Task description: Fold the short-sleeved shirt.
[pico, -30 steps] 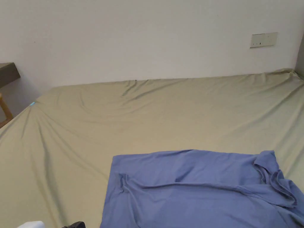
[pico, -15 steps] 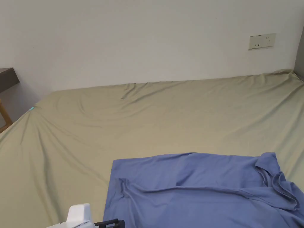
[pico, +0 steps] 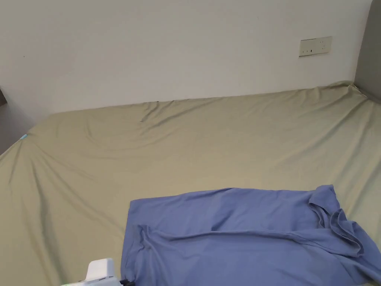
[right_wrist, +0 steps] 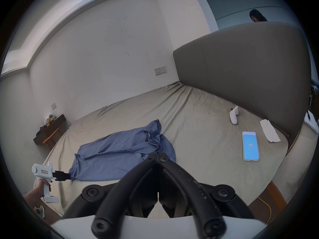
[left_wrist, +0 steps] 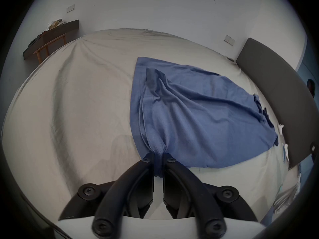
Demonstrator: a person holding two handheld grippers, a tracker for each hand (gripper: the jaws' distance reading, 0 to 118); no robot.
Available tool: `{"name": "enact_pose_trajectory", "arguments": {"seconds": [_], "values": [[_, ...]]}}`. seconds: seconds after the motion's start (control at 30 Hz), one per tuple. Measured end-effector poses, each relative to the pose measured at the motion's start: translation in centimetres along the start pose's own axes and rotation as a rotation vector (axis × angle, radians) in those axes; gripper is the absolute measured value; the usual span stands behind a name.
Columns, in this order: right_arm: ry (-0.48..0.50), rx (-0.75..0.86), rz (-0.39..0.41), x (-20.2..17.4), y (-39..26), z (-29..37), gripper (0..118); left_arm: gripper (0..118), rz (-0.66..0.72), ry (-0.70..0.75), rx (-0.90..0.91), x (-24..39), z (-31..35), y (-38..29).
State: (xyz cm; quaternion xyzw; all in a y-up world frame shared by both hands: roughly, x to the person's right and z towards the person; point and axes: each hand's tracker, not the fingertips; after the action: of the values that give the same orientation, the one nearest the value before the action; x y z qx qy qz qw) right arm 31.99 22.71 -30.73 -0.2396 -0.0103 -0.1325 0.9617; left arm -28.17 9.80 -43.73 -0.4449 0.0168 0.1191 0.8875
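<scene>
Hidden: near hem of the shirt (pico: 230,238) cut off by the head view's lower edge; right tongs' tips cover the fabric there, a grip cannot be told
Left tongs (left_wrist: 158,156): jaws clamped on a bunched corner of the shirt's hem
Right tongs (right_wrist: 158,154): jaws together, at the shirt's collar end
Shirt: blue, short-sleeved, spread on the bed (pico: 186,149) near its front edge; one long ridge across the middle, crumpled at the right end
Bed: olive sheet, creased; phone (right_wrist: 250,146) lying well apart from the shirt
</scene>
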Motion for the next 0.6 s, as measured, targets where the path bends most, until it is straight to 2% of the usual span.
{"name": "enact_pose_trajectory", "arguments": {"seconds": [0.1, 0.2, 0.4, 0.43, 0.5, 0.53, 0.57, 0.6], "values": [[0.0, -0.018, 0.015, 0.3, -0.3, -1.0, 0, 7, 0.033, -0.024, 0.058, 0.0, 1.6, 0.8], [-0.018, -0.037, 0.071, 0.0, -0.2, -3.2, 0, 7, -0.015, -0.013, 0.127, 0.2, 3.8, 1.8], [-0.039, -0.145, 0.11, 1.5, -0.3, -12.4, 2, 7, -0.028, -0.063, 0.197, 0.8, 7.2, 3.6], [-0.006, -0.198, 0.119, 2.2, -0.4, -14.5, 27, 7, -0.027, -0.063, 0.209, 1.3, 7.7, 3.8], [-0.015, -0.287, 0.089, 3.3, -1.0, -18.6, 113, 7, -0.031, -0.075, 0.235, 1.7, 8.6, 4.2], [0.002, -0.36, 0.086, 3.6, -1.6, -20.8, 115, 7, -0.04, -0.08, 0.245, 1.8, 8.9, 4.4], [0.043, -0.389, 0.043, 3.9, -2.4, -22.0, 101, 7, -0.047, -0.08, 0.254, 2.0, 9.0, 4.6], [0.028, -0.424, 0.081, 4.1, -2.8, -24.5, 89, 7, -0.055, -0.076, 0.258, 2.2, 9.1, 4.8]]}}
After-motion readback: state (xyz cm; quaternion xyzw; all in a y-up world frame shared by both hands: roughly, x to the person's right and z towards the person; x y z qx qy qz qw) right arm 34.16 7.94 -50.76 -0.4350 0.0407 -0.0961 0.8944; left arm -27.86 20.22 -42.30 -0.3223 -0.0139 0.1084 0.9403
